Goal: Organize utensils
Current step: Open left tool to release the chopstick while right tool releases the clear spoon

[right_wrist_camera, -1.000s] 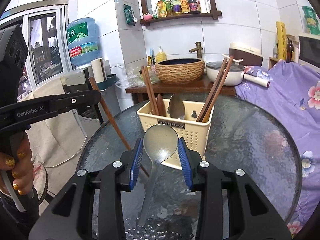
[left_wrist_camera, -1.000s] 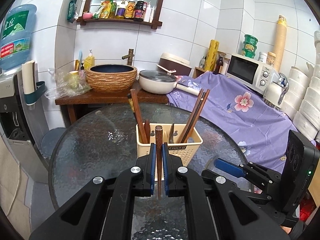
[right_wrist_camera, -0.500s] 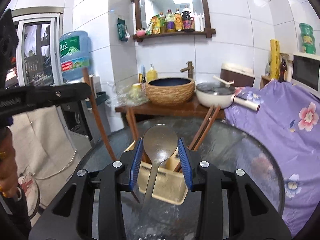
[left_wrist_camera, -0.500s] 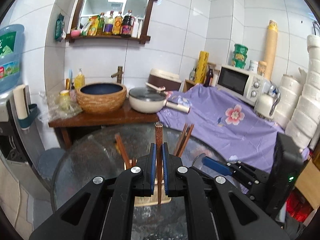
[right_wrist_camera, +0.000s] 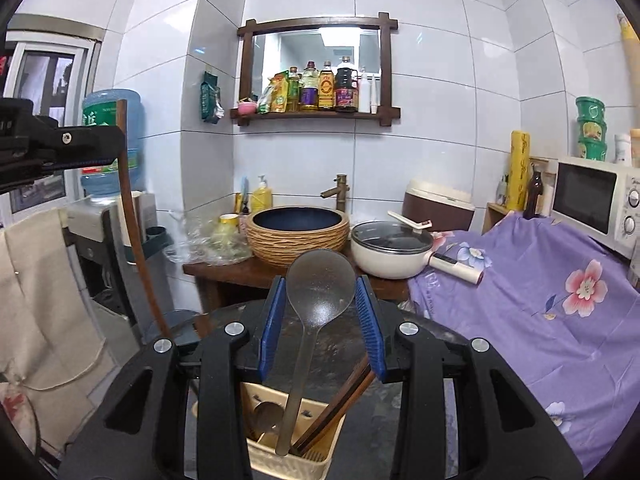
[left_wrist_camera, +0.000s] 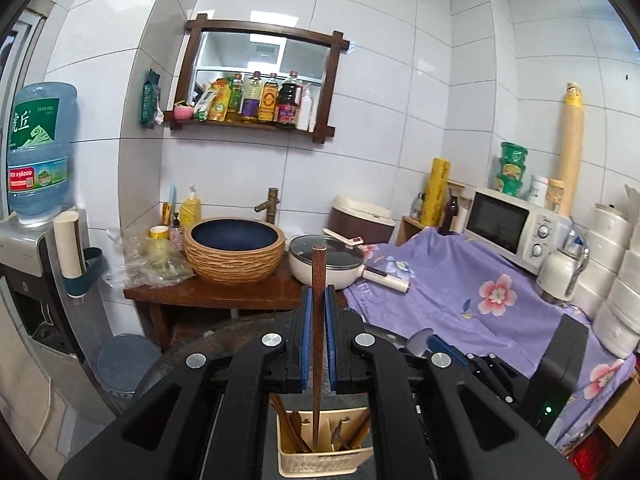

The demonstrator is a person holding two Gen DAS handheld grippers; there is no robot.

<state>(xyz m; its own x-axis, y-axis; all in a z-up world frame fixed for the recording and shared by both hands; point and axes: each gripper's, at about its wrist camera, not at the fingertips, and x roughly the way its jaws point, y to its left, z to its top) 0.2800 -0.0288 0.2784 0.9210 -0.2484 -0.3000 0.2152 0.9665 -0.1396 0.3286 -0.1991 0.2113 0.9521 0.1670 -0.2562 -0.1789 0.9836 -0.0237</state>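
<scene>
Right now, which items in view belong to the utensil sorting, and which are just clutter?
In the job:
- dark wooden chopstick, clamped in the left gripper
- grey long-handled spoon, between the right gripper jaws
- cream plastic utensil basket

Just lying about:
- woven-sided blue basin
- white lidded pan
- white microwave
- blue water jug

Left tongs (left_wrist_camera: pixel 319 336): black body, blue pads, dark brown wooden chopstick (left_wrist_camera: pixel 318 312) between them. Right tongs (right_wrist_camera: pixel 320 320): same black and blue, translucent grey spoon (right_wrist_camera: pixel 320 288). Utensil basket (right_wrist_camera: pixel 280 456): cream, slotted. Cloth (right_wrist_camera: pixel 540 320): purple, pink flowers. Basin (right_wrist_camera: pixel 298 236): tan ribbed outside, dark blue inside. Pan (right_wrist_camera: pixel 390 258): cream. Wall tiles (right_wrist_camera: pixel 432 140): white.
</scene>
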